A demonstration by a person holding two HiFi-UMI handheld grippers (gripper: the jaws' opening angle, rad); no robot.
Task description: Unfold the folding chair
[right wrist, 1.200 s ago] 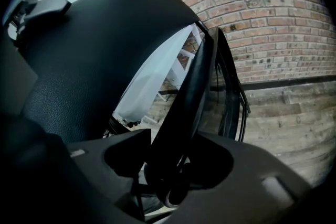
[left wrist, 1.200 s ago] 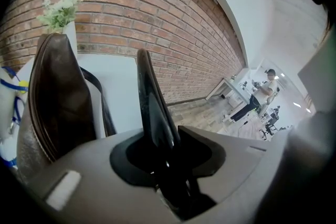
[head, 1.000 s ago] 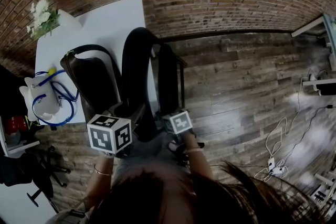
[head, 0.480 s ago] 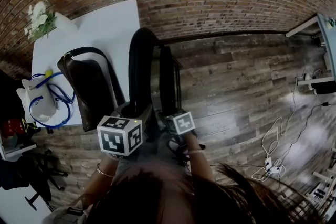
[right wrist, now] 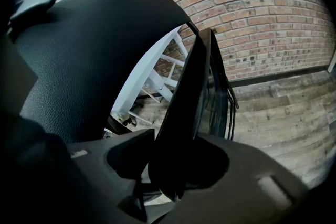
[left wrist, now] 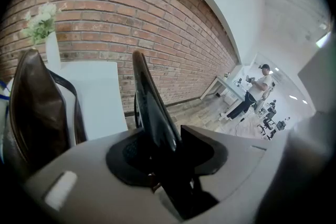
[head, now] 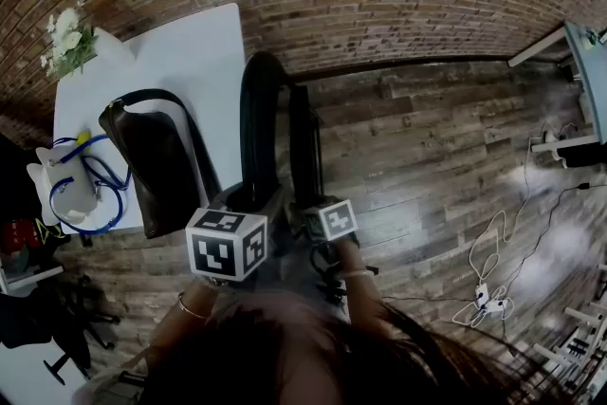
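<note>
Folding chair [head: 258, 123] base behind person's head [head: 285, 346]

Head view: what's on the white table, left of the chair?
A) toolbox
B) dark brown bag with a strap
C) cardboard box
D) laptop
B: a dark brown bag with a looping strap lies on the white table, just left of the black folding chair. No laptop, box or toolbox shows there.
</note>
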